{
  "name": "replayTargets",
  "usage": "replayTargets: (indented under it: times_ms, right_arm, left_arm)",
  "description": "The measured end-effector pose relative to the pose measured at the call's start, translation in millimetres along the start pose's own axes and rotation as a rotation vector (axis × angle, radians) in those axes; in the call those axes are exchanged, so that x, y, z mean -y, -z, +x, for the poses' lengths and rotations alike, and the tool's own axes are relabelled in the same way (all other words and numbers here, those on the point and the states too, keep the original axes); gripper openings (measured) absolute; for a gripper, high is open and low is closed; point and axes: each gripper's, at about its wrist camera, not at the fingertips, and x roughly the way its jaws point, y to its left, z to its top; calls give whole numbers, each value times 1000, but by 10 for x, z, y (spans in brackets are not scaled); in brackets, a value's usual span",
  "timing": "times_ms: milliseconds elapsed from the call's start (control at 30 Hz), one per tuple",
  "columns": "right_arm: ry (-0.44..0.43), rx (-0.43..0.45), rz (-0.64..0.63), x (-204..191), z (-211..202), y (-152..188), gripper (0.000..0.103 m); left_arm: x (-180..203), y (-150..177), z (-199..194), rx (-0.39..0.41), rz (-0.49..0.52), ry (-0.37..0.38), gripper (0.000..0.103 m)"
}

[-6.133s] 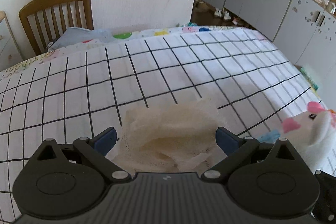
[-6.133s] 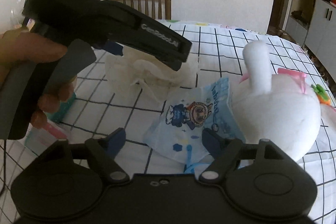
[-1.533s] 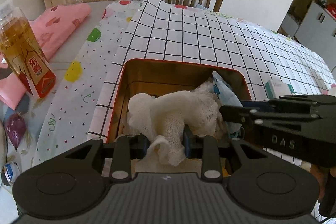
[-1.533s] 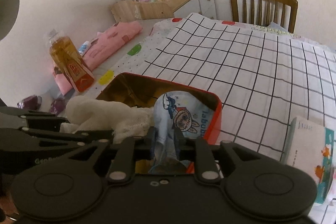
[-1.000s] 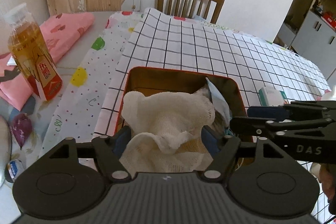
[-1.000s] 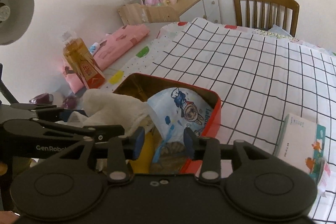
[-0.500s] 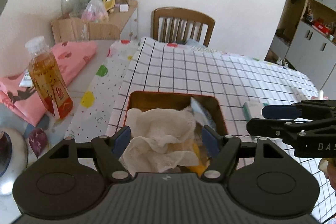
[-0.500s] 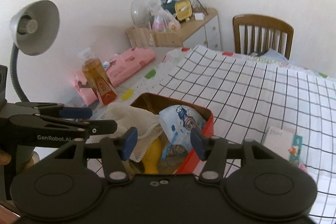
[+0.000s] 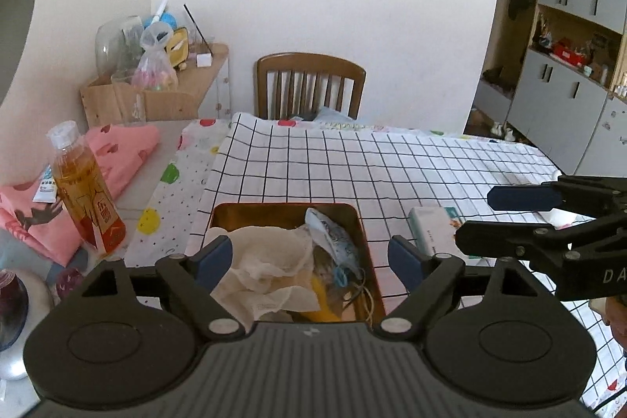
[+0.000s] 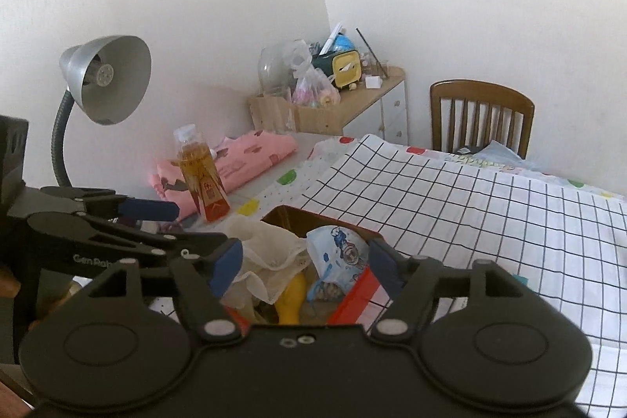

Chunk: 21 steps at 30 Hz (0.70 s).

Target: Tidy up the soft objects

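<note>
A red-rimmed tin box [image 9: 288,209] [image 10: 354,290] sits on the checked tablecloth. Inside it lie a cream gauze cloth [image 9: 266,257] [image 10: 270,253], a blue cartoon-print pouch [image 9: 333,239] [image 10: 339,255] and something yellow [image 10: 292,294]. My left gripper [image 9: 309,257] is open and empty, held above the box's near side. My right gripper [image 10: 305,259] is open and empty, above the box from the right. Each gripper shows in the other's view, the right one [image 9: 548,218] and the left one [image 10: 117,226].
An orange drink bottle [image 9: 84,189] and folded pink cloth [image 9: 113,151] stand left of the box. A tissue pack [image 9: 433,226] lies right of it. A desk lamp [image 10: 104,81], a cluttered side cabinet [image 10: 325,104] and a wooden chair [image 9: 309,85] are around the table.
Both grippers let go of the gauze cloth and the pouch in the box, opened, and have pulled back and up away from it.
</note>
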Motion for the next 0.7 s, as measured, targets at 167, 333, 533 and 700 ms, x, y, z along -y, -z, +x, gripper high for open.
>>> replayTargets:
  times_ms: [167,333,533,700]
  right_arm:
    - [14,24,-6,5,-140,52,80]
    - [16,51,-9,-14,-263,77,86]
    - [13,81,24,-10,-398,125,100]
    - [20,101,23,-59,-498,202,103]
  left_arm:
    - [60,32,-87,15,10,8,96]
    - [116,70,-170,50,6,34,99]
    - [222,135,-229,63,32,-50,103]
    - [219,188,-314,58,0,-29,103]
